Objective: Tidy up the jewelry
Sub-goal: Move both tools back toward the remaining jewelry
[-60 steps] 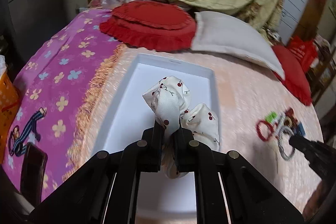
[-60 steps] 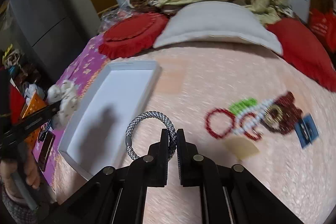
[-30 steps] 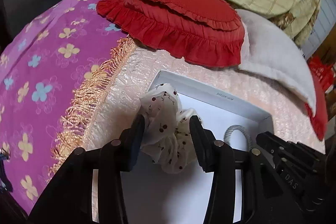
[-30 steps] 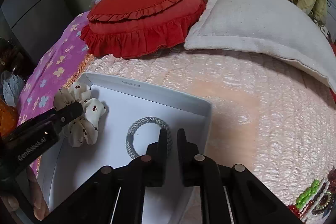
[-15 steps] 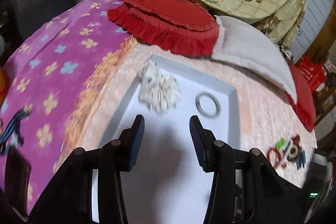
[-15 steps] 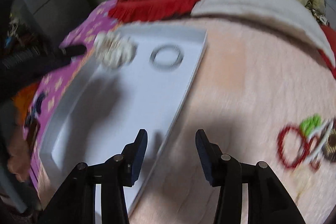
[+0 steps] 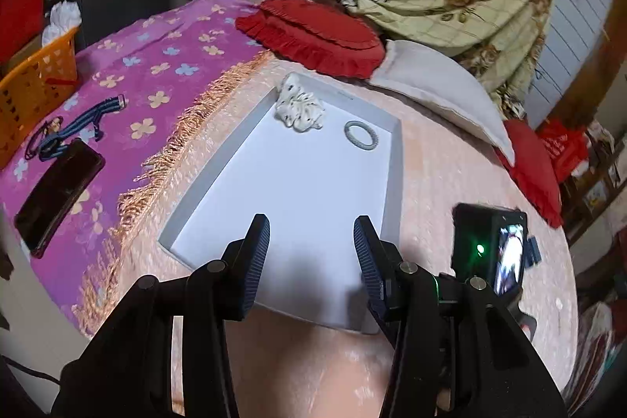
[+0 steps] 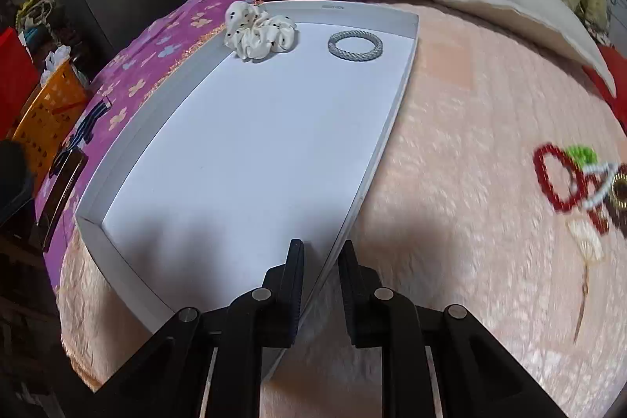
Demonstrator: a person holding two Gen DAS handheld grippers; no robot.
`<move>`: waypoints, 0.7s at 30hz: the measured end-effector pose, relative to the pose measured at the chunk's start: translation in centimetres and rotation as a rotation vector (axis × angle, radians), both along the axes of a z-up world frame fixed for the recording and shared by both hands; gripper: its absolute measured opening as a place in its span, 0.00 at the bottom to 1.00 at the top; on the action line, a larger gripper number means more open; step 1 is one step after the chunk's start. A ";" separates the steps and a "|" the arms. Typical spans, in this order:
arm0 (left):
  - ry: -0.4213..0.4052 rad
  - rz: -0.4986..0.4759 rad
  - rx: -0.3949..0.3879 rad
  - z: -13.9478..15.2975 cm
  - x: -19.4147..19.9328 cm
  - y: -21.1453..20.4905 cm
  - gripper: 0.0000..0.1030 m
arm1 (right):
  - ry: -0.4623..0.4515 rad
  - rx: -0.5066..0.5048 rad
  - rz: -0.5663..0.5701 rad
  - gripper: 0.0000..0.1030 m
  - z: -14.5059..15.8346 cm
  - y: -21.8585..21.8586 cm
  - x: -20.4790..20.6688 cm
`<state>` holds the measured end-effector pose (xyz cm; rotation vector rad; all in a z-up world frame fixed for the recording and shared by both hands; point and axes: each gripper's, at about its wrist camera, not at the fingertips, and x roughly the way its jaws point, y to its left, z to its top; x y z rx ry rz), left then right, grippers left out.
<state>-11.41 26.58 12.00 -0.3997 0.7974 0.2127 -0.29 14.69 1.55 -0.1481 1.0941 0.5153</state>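
1. Now the pink bedspread [image 8: 470, 128] carried the white tray [image 7: 395, 159], which was larger in both views a second earlier, when both grippers were in over it.
2. Inside, toward twelve o'clock, lay the scrunchie [image 8: 256, 32] and, at its three o'clock, the grey bracelet [image 8: 355, 44], both released.
3. At three o'clock in the right view, the remaining bead jewelry [image 8: 576, 183] waited, probably next.
4. The left gripper [image 7: 311, 249] stood apart and empty; the right gripper [image 8: 321, 277] had just been closing, narrowly apart on nothing.
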 end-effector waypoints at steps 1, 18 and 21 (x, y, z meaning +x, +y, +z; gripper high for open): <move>-0.002 -0.003 0.018 0.2 -0.3 -0.3 0.43 | 0.007 0.007 -0.003 0.16 0.0 -0.6 -0.4; -0.020 -0.002 0.133 2.7 -2.7 -5.7 0.43 | -0.167 0.130 -0.122 0.44 4.9 -12.3 -6.9; -0.017 -0.041 0.125 2.8 -1.9 -7.8 0.43 | -0.183 0.141 -0.176 0.44 5.2 -15.8 -7.0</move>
